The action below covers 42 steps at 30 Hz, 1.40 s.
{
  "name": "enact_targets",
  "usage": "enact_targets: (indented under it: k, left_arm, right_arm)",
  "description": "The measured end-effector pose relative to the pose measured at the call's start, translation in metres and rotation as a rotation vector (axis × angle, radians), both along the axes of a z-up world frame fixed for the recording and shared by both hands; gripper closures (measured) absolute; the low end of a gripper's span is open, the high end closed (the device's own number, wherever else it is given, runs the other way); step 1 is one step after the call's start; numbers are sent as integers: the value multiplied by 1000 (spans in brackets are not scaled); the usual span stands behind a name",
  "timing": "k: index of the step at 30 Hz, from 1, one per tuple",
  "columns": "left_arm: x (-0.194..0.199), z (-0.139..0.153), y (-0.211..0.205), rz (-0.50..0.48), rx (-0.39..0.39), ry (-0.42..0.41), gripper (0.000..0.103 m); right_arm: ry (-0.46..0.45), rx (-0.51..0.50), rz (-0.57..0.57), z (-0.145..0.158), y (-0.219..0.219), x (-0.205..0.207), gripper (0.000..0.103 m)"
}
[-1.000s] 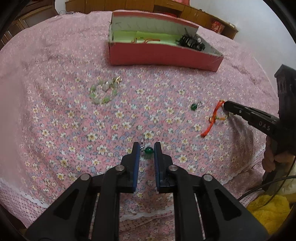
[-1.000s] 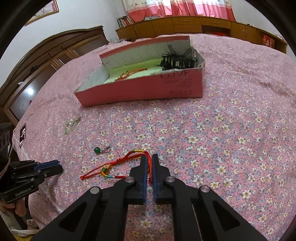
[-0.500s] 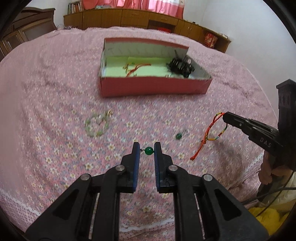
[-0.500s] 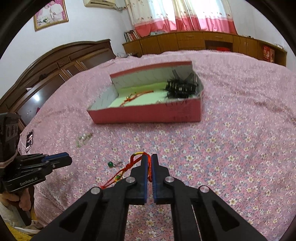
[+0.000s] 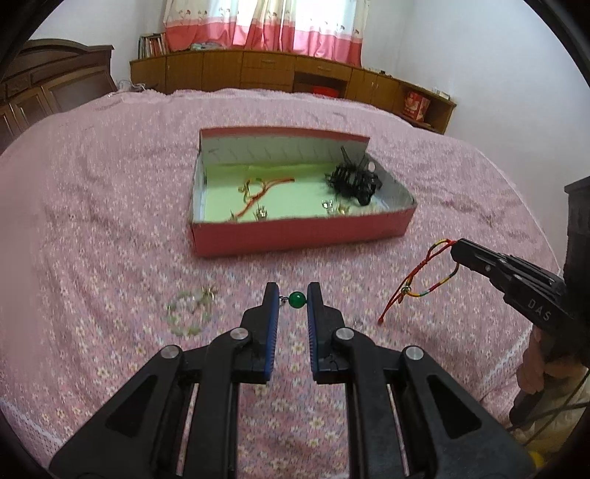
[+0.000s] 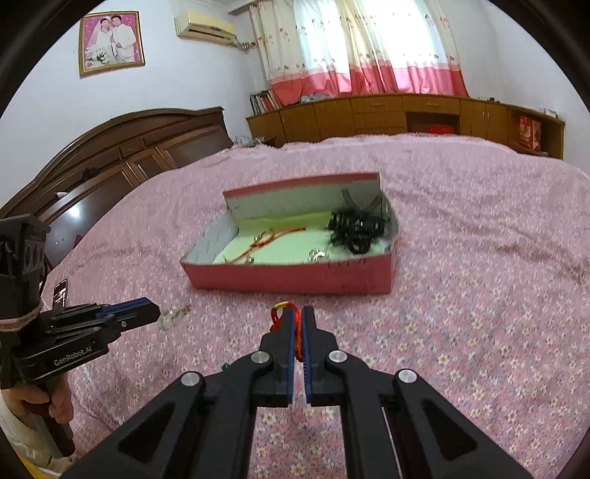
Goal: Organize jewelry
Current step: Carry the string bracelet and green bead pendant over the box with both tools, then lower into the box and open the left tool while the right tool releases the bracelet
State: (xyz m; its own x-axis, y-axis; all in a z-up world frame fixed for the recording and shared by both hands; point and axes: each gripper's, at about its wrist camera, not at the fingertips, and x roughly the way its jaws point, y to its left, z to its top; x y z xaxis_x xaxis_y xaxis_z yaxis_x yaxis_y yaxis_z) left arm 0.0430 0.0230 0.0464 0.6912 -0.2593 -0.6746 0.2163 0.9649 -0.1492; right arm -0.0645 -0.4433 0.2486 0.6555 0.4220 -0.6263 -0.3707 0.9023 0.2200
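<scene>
I grip a green bead (image 5: 297, 299) in my left claw (image 5: 288, 300) and a red cord (image 6: 291, 313) in my right (image 6: 297, 324); box (image 5: 302, 235) part-filled, pale bracelet (image 5: 190, 309) left on the bed.

A bed (image 6: 461, 258) fills the middle of the room, spread with a pink cover printed with small flowers and edged in white lace at 7 o'clock. At 10 o'clock stands a dark carved wooden headboard (image 6: 121, 154). Along the far wall at 12 o'clock runs a low wooden cabinet (image 6: 405, 114) with doors, drawers and open shelves; books (image 6: 263, 101) lean at its left end and a red box (image 6: 529, 132) sits in a shelf at 2 o'clock. Above it, daylight glows through white curtains (image 6: 361, 44) with pink and red bands. The walls are plain white. At 11 o'clock hang a framed wedding photograph (image 6: 110, 42) and an air conditioner (image 6: 204, 24).
</scene>
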Motion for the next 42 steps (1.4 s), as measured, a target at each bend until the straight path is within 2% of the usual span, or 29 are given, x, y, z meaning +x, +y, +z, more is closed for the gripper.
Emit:
enact_targets:
  k: [11, 24, 32, 42]
  left_arm:
    - [17, 21, -4, 42, 7, -136, 96]
    - [52, 39, -8, 70, -8, -235, 96]
    - [80, 38, -6, 88, -12, -277, 96]
    - [120, 23, 0, 103, -29, -276, 96]
  right_arm:
    - [-91, 30, -29, 21, 4, 20, 98]
    - [-225, 28, -50, 46, 21, 55, 98]
    - [-267, 3, -62, 42, 39, 81, 98]
    - [-240, -39, -83, 20, 56, 126, 98]
